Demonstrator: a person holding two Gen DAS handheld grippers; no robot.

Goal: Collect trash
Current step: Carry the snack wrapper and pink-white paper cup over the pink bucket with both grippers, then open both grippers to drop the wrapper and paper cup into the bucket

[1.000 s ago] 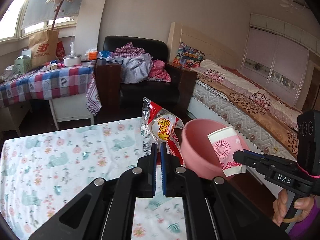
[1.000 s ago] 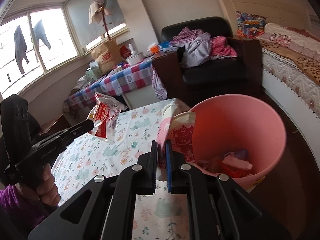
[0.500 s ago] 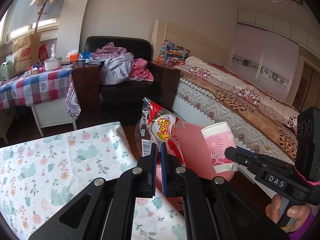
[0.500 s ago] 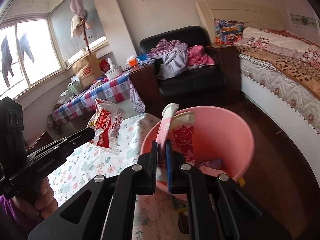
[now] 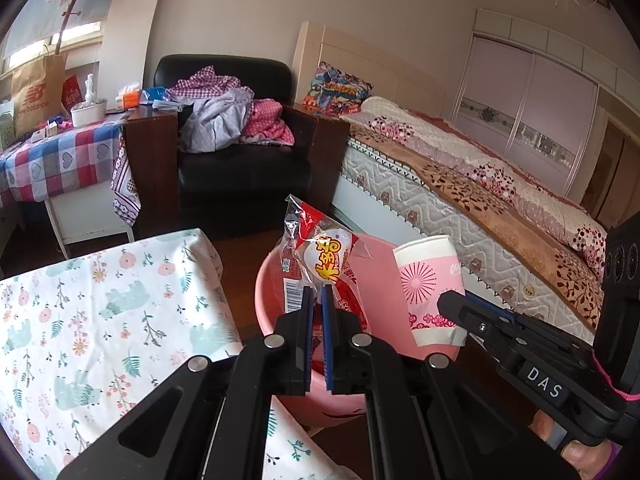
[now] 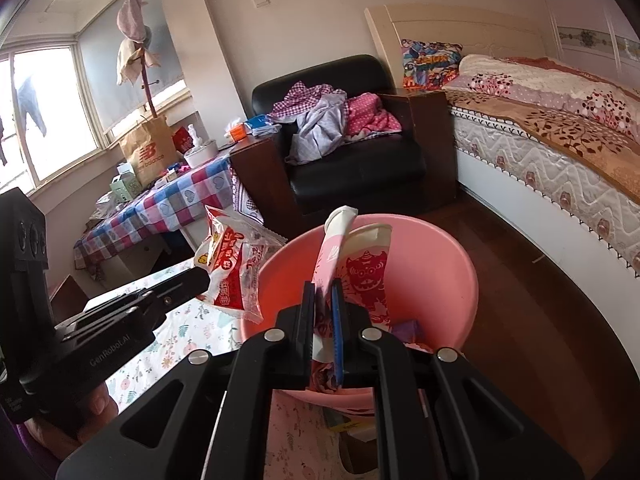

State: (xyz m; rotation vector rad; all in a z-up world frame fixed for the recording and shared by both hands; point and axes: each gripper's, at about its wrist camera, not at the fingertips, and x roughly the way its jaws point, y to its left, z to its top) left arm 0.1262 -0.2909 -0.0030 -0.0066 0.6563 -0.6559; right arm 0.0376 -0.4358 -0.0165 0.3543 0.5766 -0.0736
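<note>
**Both pieces over the bin, drop is next**

With both hand-held grippers clamped tight, I've got one piece of trash in each. L hand-held gripper (image 5: 316, 300) is pinched on the red snack wrapper (image 5: 324, 260); it stands up from the pads, long axis roughly vertical, crinkled top leaning slightly left. R hand-held gripper (image 6: 324, 296) is pinched on the pink paper cup (image 6: 360, 264), squashed flat at the wall where the pads bite, mouth up, bottom down past the fingertips.

What matters for the next move: the pink bin (image 6: 460, 280) sits straight below and ahead of both, on the floor just off the corner of the worktop (image 5: 100, 300) w/ the floral cloth. From the R wrist view the cup hangs well inside the rim, already some rubbish at the bottom. From the L wrist view the wrapper is over the near-left part of the rim, closer to the worktop edge, so less margin there. I'd judge the R side is the safer release; L may want a nudge toward the bin's centre first, since a light wrapper can drift as it falls.

Farther off: black armchair (image 5: 240, 152) piled w/ clothes, bed (image 5: 480, 184) to the right.
</note>
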